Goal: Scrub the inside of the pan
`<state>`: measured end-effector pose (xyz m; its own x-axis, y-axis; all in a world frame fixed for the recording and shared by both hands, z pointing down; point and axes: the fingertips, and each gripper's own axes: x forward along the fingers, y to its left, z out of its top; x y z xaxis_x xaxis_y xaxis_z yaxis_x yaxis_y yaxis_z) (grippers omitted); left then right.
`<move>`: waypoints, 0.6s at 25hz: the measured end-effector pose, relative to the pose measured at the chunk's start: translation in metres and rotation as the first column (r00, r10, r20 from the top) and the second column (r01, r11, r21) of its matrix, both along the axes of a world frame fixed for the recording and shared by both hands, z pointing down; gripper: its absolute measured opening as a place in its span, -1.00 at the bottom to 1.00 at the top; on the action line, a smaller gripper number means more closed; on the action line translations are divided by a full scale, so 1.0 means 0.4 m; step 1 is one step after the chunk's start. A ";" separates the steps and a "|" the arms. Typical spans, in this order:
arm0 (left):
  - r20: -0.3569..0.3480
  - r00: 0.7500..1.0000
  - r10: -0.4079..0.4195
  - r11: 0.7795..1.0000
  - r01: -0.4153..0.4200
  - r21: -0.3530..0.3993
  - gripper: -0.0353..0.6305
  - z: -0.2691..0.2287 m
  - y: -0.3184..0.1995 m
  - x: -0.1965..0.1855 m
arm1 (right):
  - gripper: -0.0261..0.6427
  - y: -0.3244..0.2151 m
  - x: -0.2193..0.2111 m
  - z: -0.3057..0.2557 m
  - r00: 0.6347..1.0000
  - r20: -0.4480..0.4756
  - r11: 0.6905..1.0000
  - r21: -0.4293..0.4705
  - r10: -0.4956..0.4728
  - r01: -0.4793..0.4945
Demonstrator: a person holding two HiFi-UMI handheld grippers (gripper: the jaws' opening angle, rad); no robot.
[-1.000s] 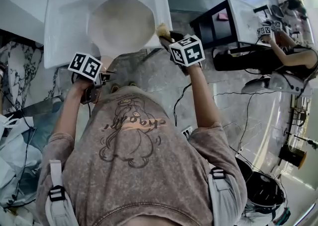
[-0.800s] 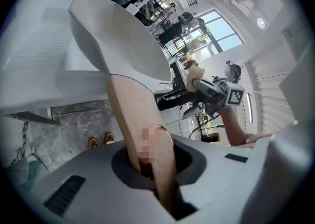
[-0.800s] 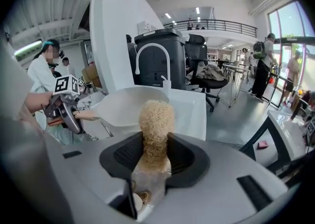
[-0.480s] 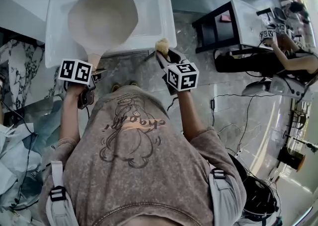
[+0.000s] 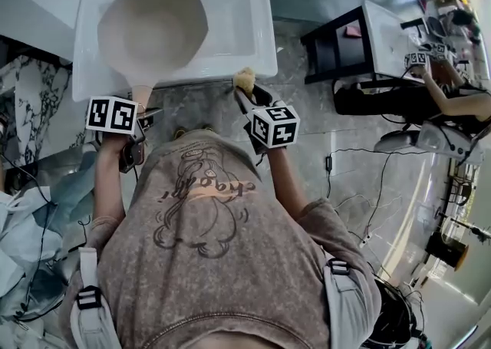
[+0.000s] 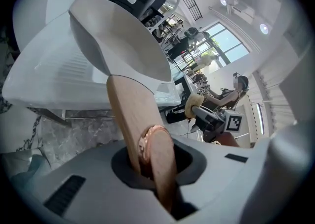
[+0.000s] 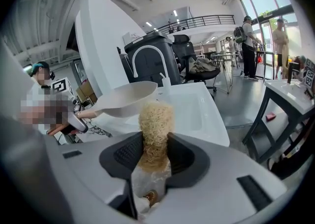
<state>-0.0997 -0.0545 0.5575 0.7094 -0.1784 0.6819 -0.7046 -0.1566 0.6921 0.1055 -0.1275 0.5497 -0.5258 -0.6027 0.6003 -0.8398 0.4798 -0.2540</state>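
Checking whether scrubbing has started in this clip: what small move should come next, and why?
Probably carry the right gripper forward and to the left, so its fibrous scrubber reaches inside the pan. The left gripper holds the pan by its wooden handle over the sink, but the scrubber sits at the sink's front edge, apart from the pan.

Cream-white pan point(image 5: 153, 29), tan wooden handle point(image 6: 125, 105) and white sink point(image 5: 245, 33) fill the upper left; centre frame, a straw-yellow scrubber point(image 7: 155, 119), grey-veined marble floor point(image 5: 207, 106), mottled brown shirt point(image 5: 207, 217).
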 end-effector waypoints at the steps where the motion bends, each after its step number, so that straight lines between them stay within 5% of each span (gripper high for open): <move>1: -0.003 1.000 -0.003 1.000 0.003 -0.002 -0.76 0.001 0.000 -0.001 | -0.45 -0.001 -0.002 0.004 1.000 -0.001 1.000 -0.003 0.001 -0.001; 15: 0.000 1.000 -0.016 1.000 0.016 -0.001 -0.76 -0.021 -0.015 0.007 | -0.46 -0.011 -0.002 0.017 1.000 -0.001 0.999 -0.035 0.004 -0.004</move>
<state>-0.0970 -0.0606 0.5493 0.7062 -0.1890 0.6823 -0.7072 -0.1441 0.6922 0.1048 -0.1320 0.5564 -0.5227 -0.5834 0.6216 -0.8420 0.4673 -0.2694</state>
